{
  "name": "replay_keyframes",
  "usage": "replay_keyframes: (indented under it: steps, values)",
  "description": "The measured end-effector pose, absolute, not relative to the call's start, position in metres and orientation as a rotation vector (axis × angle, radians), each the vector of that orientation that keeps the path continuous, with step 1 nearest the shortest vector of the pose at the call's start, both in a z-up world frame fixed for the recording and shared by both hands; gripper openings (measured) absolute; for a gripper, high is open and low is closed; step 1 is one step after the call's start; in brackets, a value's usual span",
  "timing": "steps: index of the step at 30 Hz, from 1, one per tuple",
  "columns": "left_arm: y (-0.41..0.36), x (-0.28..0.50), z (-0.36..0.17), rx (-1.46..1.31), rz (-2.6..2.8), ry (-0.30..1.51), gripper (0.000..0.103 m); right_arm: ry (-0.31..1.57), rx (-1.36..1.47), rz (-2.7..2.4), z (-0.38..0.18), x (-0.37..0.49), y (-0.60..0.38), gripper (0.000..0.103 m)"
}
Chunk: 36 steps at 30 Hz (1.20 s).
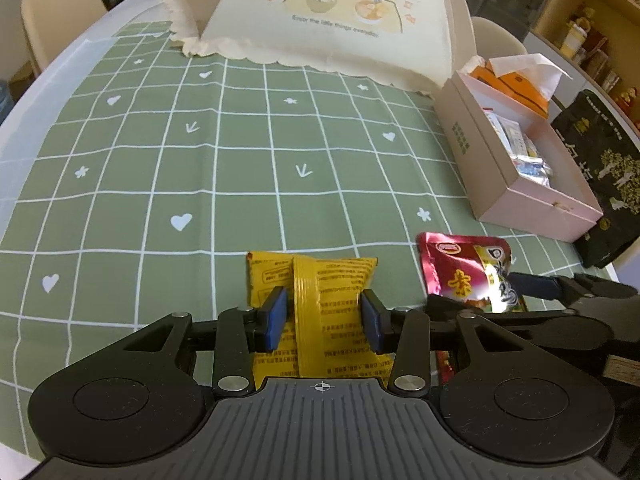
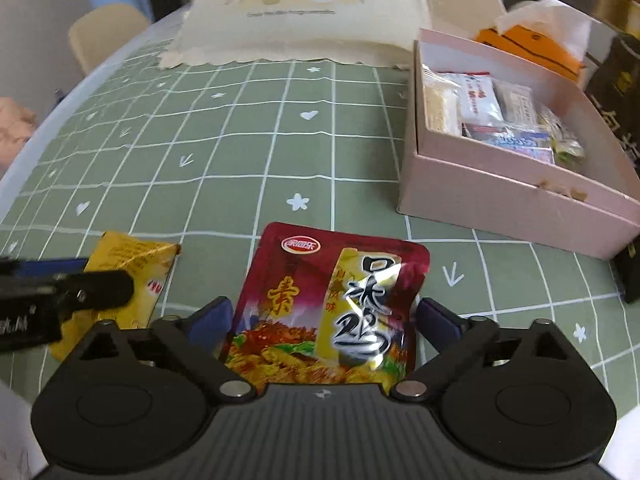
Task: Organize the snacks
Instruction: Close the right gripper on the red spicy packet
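Both grippers are low over the green checked tablecloth (image 1: pixel 248 152), one snack each.

Left gripper (image 1: pixel 323 316): my blue pads (image 1: pixel 276 318) stand on either side of the yellow snack packet (image 1: pixel 320 280), lower centre of the left view. The packet lies flat, back seam up and running along the line of the fingers. The pads sit at its edges, close in; I cannot tell whether they press it yet. I judge this to be the moment of closing, not a carry, since the packet looks to be resting on the cloth.

Right gripper (image 2: pixel 323 316): fingers spread, one on each side of the red foil pouch (image 2: pixel 336 304), lower centre of the right view. The pouch lies face up between them with its near end under the gripper body. There is a small gap at each pad, so no grip yet by my reading. The glossy foil will likely be slippery and will crumple, so I want the pinch across its width, well in from the edge.

The two snacks lie side by side, yellow to the left of red, near each other but apart.

The pink cardboard box (image 2: pixel 500 196) sits open at the upper right in both views and already holds several wrapped snacks (image 2: pixel 480 100) at its far end. Its near part looks free, which is probably where these two go. A tissue pack (image 2: pixel 532 40) stands behind it, a dark bag (image 1: pixel 600 168) beside it and a cream mesh food cover (image 1: pixel 320 20) at the top centre.

Risk: the near box wall stands in the path, so I need lift first.
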<state>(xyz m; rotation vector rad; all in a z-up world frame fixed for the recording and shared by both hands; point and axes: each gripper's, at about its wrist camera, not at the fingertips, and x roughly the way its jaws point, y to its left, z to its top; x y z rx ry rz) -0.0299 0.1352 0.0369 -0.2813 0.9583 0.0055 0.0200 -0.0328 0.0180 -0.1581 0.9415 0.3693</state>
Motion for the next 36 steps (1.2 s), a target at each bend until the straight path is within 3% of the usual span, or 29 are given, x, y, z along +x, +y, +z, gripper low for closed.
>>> replay_keyframes:
  steps: [2, 9, 12, 22, 28, 36]
  values:
    - [0.130, -0.031, 0.037, -0.274, -0.027, 0.960, 0.045, 0.943, -0.141, 0.408, 0.023, 0.017, -0.050, 0.072]
    - [0.076, -0.035, 0.036, -0.171, -0.203, 0.988, 0.045, 0.913, -0.180, 0.338, 0.022, -0.005, -0.121, 0.070]
    - [0.065, -0.033, 0.035, -0.142, -0.198, 0.991, 0.045, 0.859, -0.229, 0.275, 0.021, -0.012, -0.140, 0.077]
    - [0.065, -0.037, 0.035, -0.167, -0.178, 0.990, 0.046, 0.877, -0.106, 0.204, 0.025, -0.011, -0.139, 0.082]
    - [0.067, -0.039, 0.035, -0.180, -0.184, 0.991, 0.046, 0.907, -0.028, 0.141, 0.006, -0.002, -0.147, 0.102]
    - [0.067, -0.038, 0.034, -0.189, -0.182, 0.991, 0.046, 0.778, -0.016, 0.094, -0.005, -0.010, -0.144, 0.103]
